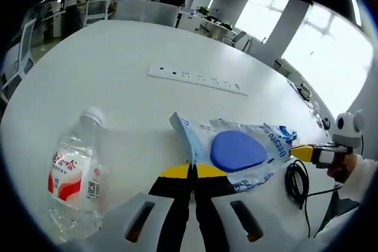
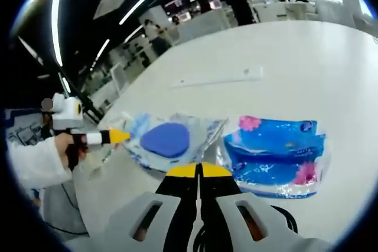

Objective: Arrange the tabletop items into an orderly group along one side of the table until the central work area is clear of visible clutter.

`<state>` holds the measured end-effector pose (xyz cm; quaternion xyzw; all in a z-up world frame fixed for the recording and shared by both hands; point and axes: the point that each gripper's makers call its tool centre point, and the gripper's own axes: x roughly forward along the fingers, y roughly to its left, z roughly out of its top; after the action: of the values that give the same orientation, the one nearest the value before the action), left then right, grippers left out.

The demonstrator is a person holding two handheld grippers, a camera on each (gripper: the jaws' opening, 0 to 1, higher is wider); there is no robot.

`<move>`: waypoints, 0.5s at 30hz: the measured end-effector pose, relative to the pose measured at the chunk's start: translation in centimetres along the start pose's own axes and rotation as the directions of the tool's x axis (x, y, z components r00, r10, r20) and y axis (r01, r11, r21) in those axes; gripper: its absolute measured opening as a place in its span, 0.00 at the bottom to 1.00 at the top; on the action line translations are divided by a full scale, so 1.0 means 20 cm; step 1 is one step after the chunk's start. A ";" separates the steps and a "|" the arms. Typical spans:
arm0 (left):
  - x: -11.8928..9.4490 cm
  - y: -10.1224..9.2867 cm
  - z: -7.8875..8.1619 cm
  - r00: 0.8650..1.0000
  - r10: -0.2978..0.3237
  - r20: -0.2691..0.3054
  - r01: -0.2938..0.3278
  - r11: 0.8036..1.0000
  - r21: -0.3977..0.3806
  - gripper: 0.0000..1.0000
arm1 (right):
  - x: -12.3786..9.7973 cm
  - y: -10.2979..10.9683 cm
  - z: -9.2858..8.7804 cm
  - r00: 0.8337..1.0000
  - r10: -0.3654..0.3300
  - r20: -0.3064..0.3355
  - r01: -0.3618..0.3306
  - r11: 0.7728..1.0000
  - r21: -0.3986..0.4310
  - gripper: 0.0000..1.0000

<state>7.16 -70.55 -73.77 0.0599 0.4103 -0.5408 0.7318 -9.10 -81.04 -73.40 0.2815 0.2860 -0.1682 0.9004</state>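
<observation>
While the white bench [image 1: 118,69] carries scattered items mid-surface, tidying looks barely begun. Power strip [image 1: 198,79] lies far off; blue-disc packet [image 1: 236,149], blue pouch [image 2: 277,154] and water bottle [image 1: 77,172] sit near. Left gripper [image 1: 192,172] and right gripper [image 2: 199,171] are closed at the packet's edges; whether either grips it, can't tell.

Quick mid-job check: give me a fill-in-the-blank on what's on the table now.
1. The water bottle has a ___ and white label.
2. The clear packet holds a ___ oval pad.
3. The power strip on the table is ___.
4. The left gripper has its jaws ___.

Missing words: red; blue; white; shut
</observation>
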 end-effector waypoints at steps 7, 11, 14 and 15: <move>0.02 0.02 -0.01 1.000 0.006 -0.007 -0.006 1.000 -0.011 0.00 | 0.02 -0.02 -0.03 1.000 -0.008 -0.028 0.008 1.000 0.002 0.00; 0.03 0.02 -0.03 1.000 0.007 -0.021 -0.007 1.000 -0.008 0.00 | 0.03 -0.03 -0.05 0.999 -0.014 -0.040 0.015 1.000 0.012 0.00; 0.04 0.03 -0.06 0.999 0.014 -0.034 -0.015 1.000 -0.008 0.00 | 0.04 -0.04 -0.07 0.999 -0.020 -0.049 0.020 1.000 0.016 0.00; 0.05 0.04 -0.07 0.999 0.020 -0.041 -0.021 1.000 -0.010 0.00 | 0.04 -0.04 -0.08 0.998 -0.022 -0.055 0.023 1.000 0.015 0.00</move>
<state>7.15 -70.26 -75.53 0.0714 0.4272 -0.5299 0.7291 -9.55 -80.91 -75.34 0.2898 0.3125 -0.1727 0.8880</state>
